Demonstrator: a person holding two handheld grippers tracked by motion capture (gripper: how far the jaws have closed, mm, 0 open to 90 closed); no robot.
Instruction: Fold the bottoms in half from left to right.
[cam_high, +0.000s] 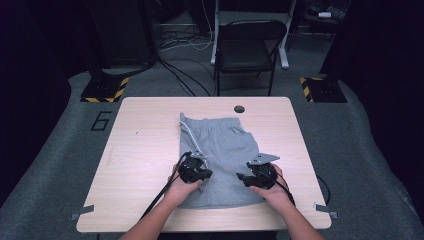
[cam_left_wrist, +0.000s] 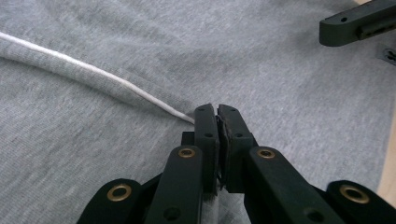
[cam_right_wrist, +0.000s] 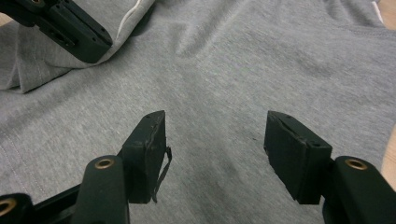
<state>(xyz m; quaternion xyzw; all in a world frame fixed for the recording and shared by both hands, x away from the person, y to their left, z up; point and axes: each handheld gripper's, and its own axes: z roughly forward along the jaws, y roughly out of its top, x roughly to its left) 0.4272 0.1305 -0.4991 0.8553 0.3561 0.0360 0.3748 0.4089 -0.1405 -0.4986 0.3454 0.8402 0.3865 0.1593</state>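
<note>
Both grippers hover over the grey shorts (cam_high: 220, 150): your left gripper (cam_left_wrist: 217, 114), jaws together at the white-piped fold, could drag it toward 9 o'clock; your right gripper (cam_right_wrist: 212, 154) gapes, holding nothing.

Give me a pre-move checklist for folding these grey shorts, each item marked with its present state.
1. Shorts lie fully on the table: ok, the hem stays short of the near edge.
2. Left hand-held gripper has cloth between its pads: cannot tell; jaws nearly together at the white side stripe.
3. Right hand-held gripper ready to grasp: ok, jaws apart above the cloth, nothing between them.
4. Both grippers at the near half of the shorts: ok in the high view.
5. Cloth flat: not ok, the left edge is folded over.
</note>
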